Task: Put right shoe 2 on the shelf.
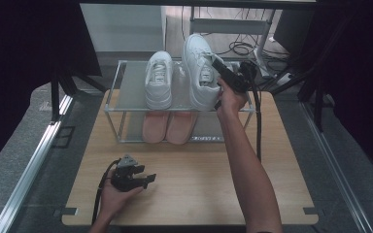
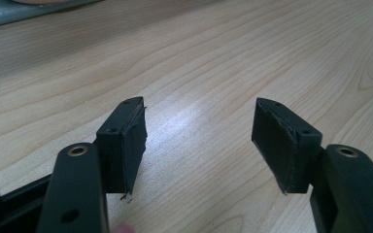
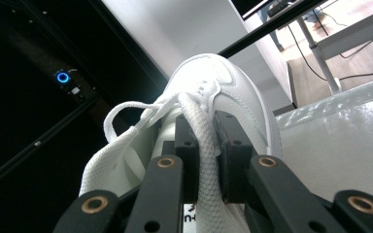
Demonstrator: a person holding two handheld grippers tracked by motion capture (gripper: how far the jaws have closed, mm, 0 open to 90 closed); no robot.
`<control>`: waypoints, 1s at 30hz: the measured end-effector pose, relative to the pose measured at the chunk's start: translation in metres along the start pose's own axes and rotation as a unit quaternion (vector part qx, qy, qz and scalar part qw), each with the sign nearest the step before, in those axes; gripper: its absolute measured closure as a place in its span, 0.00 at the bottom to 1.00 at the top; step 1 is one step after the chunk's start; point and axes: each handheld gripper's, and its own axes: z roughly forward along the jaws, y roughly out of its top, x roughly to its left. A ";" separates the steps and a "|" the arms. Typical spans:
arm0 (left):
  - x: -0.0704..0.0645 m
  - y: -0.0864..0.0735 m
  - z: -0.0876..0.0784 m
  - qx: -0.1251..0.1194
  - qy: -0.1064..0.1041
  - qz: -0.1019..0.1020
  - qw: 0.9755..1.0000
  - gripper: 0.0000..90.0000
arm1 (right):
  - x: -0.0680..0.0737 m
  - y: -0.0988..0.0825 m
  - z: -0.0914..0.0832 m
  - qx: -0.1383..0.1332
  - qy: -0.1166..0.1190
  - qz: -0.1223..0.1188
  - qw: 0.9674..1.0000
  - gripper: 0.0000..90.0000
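Right tongs [image 3: 205, 145] clamped on the tongue of a white sneaker [image 1: 200, 68]: mesh tongue, loose white laces, smooth toe, tilted above the rack [image 1: 126, 82] top shelf beside its mate [image 1: 159, 80]. Left tongs [image 2: 199, 141] wide open, empty, low over the surface [image 2: 223, 58].

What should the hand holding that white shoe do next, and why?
Probably lower the shoe flat onto the shelf beside its mate. The right gripper pinches its tongue, and the shoe looks raised and tilted, while its mate already lies flat there.
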 end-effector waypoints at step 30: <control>0.006 -0.001 -0.001 -0.002 0.001 0.000 1.000 0.43 | 0.006 -0.015 0.065 0.069 -0.048 -0.035 0.996 0.79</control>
